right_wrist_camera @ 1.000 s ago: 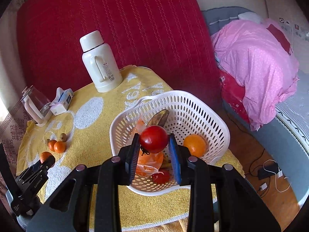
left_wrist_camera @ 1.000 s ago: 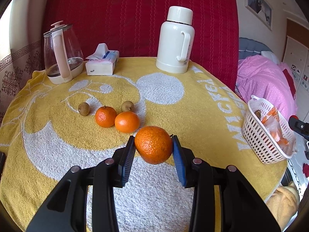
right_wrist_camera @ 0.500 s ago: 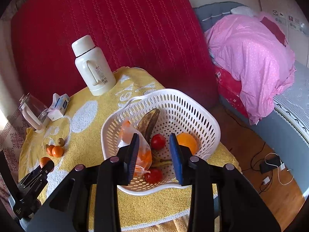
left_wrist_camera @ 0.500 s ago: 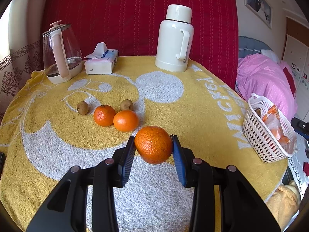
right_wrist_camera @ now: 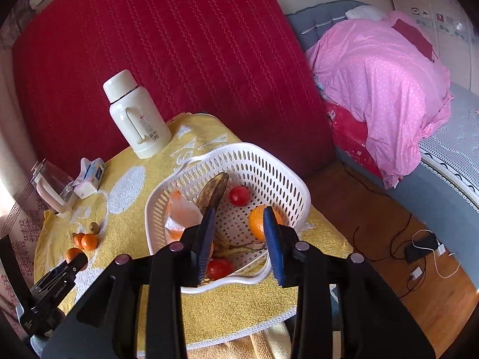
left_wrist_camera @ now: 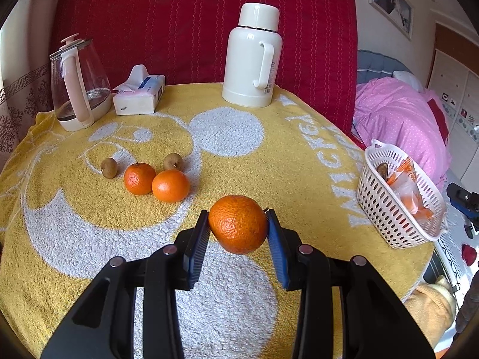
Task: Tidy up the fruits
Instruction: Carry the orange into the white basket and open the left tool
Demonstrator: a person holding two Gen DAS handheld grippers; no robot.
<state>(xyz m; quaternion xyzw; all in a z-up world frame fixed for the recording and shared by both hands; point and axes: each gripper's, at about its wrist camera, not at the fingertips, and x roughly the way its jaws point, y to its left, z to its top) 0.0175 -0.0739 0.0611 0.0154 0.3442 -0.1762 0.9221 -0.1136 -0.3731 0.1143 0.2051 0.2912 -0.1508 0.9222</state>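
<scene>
My left gripper (left_wrist_camera: 238,229) is shut on a large orange (left_wrist_camera: 238,223), held above the yellow towel. Beyond it lie two small oranges (left_wrist_camera: 157,182) and two brown kiwis (left_wrist_camera: 109,167). The white basket (left_wrist_camera: 386,206) stands at the table's right edge. In the right wrist view my right gripper (right_wrist_camera: 239,242) hovers over that basket (right_wrist_camera: 278,161), its jaws opening with nothing between them. Inside lie a tomato (right_wrist_camera: 239,196), a second tomato (right_wrist_camera: 220,268), an orange (right_wrist_camera: 258,224), a dark banana (right_wrist_camera: 214,193) and a plastic bag (right_wrist_camera: 182,212).
A white thermos (left_wrist_camera: 253,55), a tissue box (left_wrist_camera: 139,95) and a glass kettle (left_wrist_camera: 77,80) stand along the back of the table. A red padded backrest rises behind. A bed with a pink cover (right_wrist_camera: 380,74) and floor cables (right_wrist_camera: 419,248) lie to the right.
My right gripper let go of the tomato, which now lies in the basket, and its jaws have spread wider. The left gripper still holds the orange and hardly moved.
</scene>
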